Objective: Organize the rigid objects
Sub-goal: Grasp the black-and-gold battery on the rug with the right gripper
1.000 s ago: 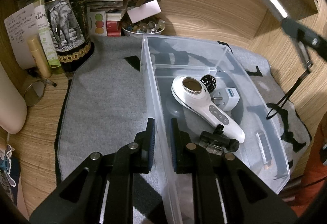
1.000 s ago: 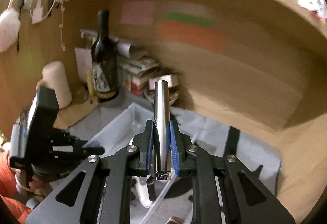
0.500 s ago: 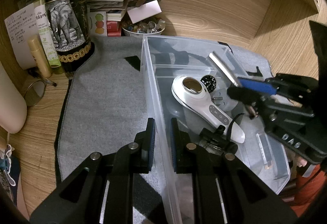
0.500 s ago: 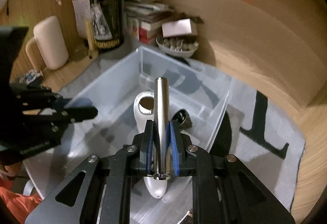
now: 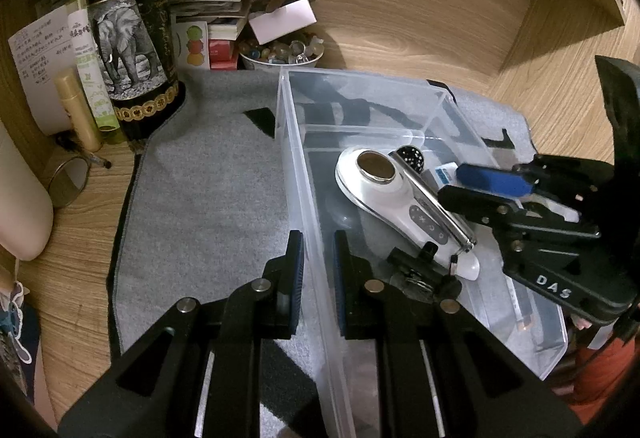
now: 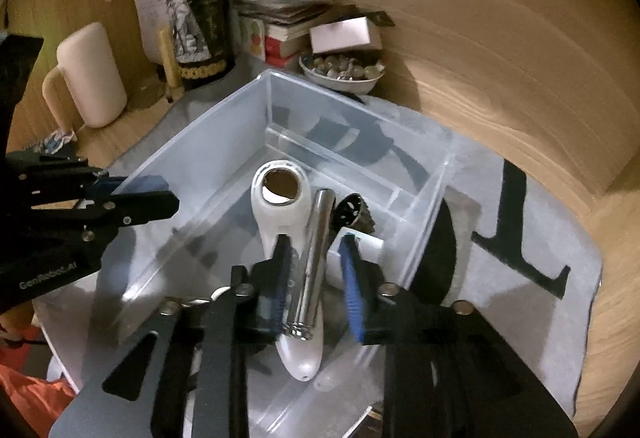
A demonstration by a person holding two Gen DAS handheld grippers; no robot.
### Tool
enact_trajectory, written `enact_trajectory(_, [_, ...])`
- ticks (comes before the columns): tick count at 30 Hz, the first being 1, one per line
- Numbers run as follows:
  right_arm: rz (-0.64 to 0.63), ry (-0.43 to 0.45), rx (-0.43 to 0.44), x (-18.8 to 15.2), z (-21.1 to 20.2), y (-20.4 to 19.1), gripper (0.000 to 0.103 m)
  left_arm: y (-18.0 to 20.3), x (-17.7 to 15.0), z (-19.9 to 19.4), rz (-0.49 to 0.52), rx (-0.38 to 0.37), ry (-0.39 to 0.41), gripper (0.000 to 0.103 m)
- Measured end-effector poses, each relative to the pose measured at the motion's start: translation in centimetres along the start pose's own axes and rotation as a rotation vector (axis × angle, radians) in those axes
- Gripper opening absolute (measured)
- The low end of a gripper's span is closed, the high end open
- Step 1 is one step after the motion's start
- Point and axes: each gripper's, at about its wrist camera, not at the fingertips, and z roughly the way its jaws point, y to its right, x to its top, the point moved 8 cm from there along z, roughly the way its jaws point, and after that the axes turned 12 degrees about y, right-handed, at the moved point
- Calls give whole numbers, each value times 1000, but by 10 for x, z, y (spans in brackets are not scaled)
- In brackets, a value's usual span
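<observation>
Metal tube (image 6: 314,262): inside clear bin (image 5: 436,106), lying on white handheld device (image 5: 394,204); its underside is hidden.
Axis: long axis runs from threaded near end toward bin's far wall, roughly parallel to the device.
Right gripper (image 6: 316,270): jaws opening, tube loose between them, blue pads clear.
Left gripper (image 5: 318,270): clamped narrow on bin's near wall.
Hard to read: small dark parts by the device's handle (image 5: 420,270).
Outside bin: grey mat (image 5: 208,174), wine bottle (image 5: 132,34).
</observation>
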Motion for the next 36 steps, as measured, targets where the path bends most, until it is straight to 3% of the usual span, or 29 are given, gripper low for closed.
enact_trajectory(9, [60, 71, -35, 6, -33, 18, 37, -1, -1, 0, -6, -1, 4, 12])
enact_trajectory(16, [116, 99, -112, -7, -64, 45, 43, 0, -1, 1, -5, 0, 4, 12])
enact_trajectory(24, [174, 9, -172, -56, -73, 60, 43, 0, -1, 0, -1, 1, 5, 12])
enact_trajectory(30, [229, -92, -157, -99, -66, 55, 43, 0, -1, 0, 4, 1, 3, 12])
enact_trajectory(36, [258, -129, -124, -113, -60, 48, 43, 0, 0, 1, 4, 4, 4, 12])
